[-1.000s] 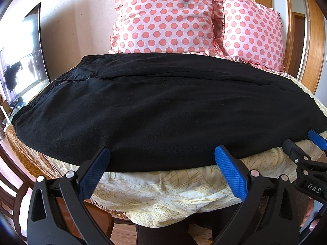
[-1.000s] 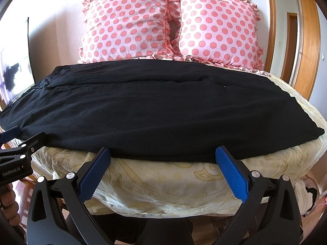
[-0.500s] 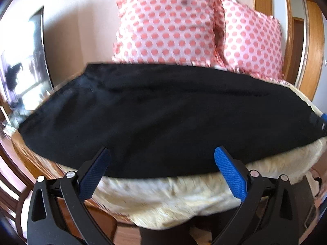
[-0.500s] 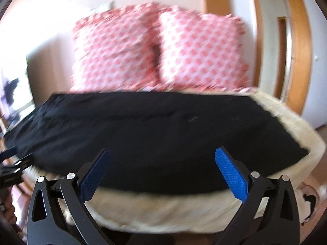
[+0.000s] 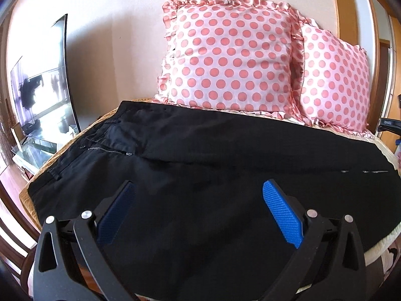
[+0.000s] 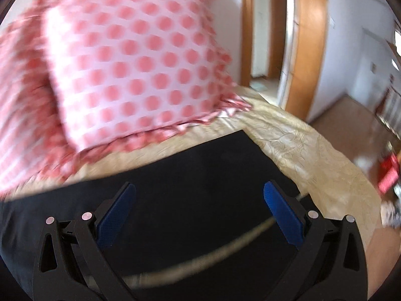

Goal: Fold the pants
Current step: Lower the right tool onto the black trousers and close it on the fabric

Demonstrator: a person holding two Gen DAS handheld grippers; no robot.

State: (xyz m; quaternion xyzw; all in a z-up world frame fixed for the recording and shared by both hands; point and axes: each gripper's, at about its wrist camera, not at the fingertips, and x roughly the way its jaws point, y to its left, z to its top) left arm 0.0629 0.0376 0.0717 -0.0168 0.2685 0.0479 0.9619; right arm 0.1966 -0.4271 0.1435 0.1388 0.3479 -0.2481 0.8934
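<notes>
Pants [image 5: 225,175] black, spread flat across bed [image 6: 313,155], waist with zipper [image 5: 107,149] at left end, leg hems toward right; already doubled lengthwise, it seems. Risk: pinch catches only top layer, layers slide, fold goes crooked; right view blurred, aim at hem corner uncertain. Left gripper [image 5: 198,213] jaws wide apart, nothing held, over waist half. Right gripper [image 6: 199,213] jaws apart, empty, over hem end. Polka-dot pillows [image 5: 233,57] behind, touching far edge.
</notes>
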